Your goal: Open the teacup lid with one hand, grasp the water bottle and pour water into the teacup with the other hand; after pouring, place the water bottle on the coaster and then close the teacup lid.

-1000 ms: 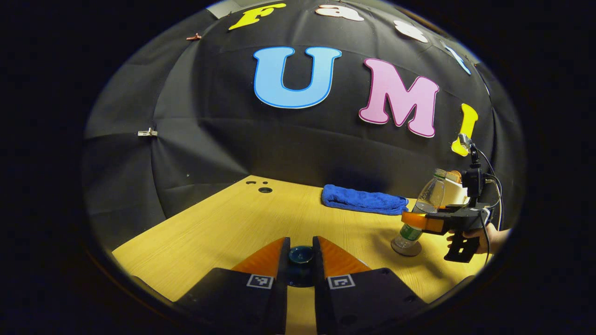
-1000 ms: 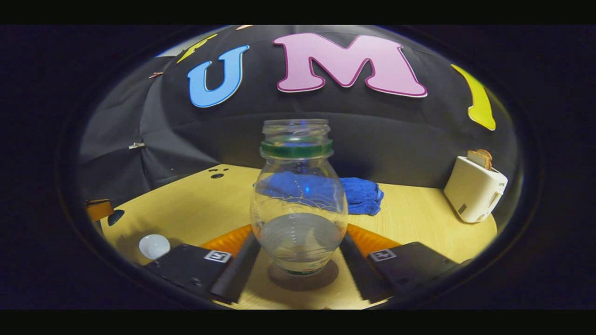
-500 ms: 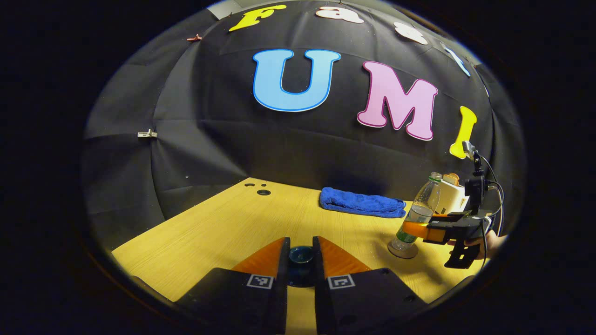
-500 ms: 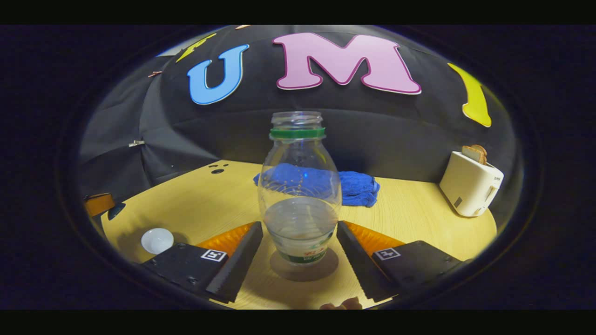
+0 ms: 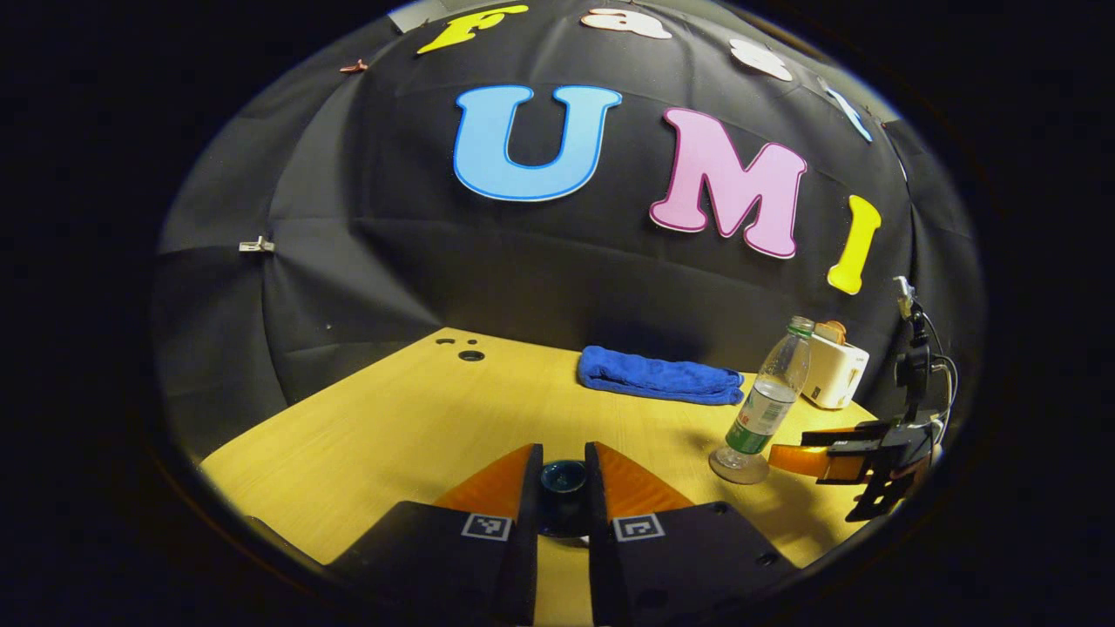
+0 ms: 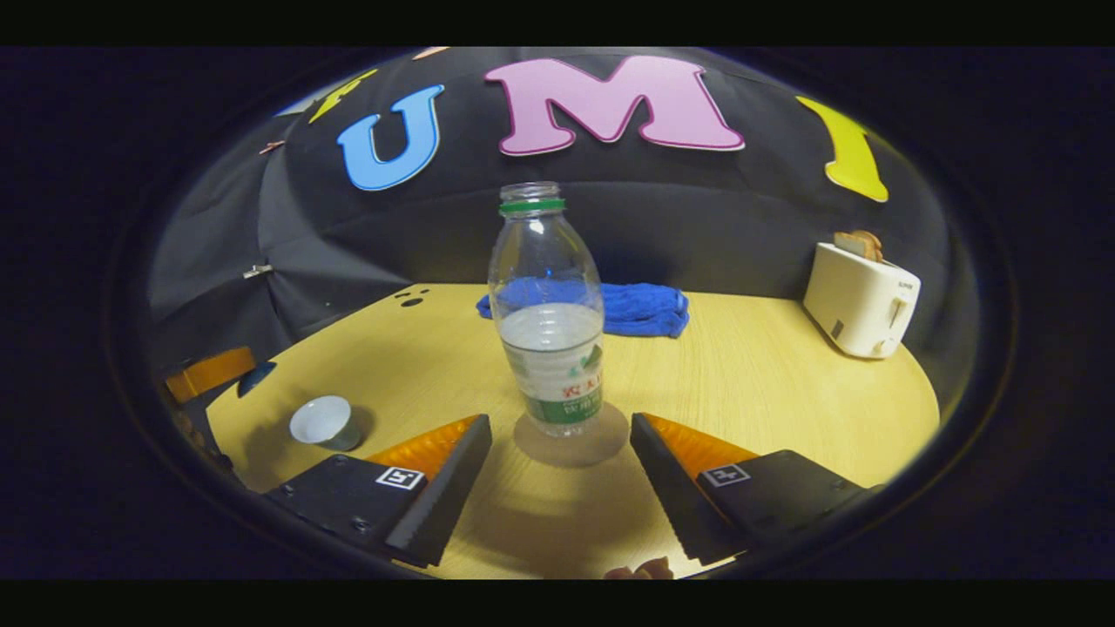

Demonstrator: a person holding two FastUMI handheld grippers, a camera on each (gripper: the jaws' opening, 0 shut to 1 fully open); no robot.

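A clear plastic water bottle [image 6: 549,313] with a green neck ring stands upright on a round coaster [image 6: 571,437] on the wooden table [image 6: 766,383], the right tool [image 6: 557,453] spread wide apart just short of it, while the left tool [image 5: 563,488] pinches the dark blue teacup lid [image 5: 563,477] and the open white teacup [image 6: 322,421] sits to the bottle's left.

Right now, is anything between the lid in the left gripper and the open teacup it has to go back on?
Nothing visible: the small white teacup stands open on bare wooden table, beside the left gripper holding the dark blue lid.
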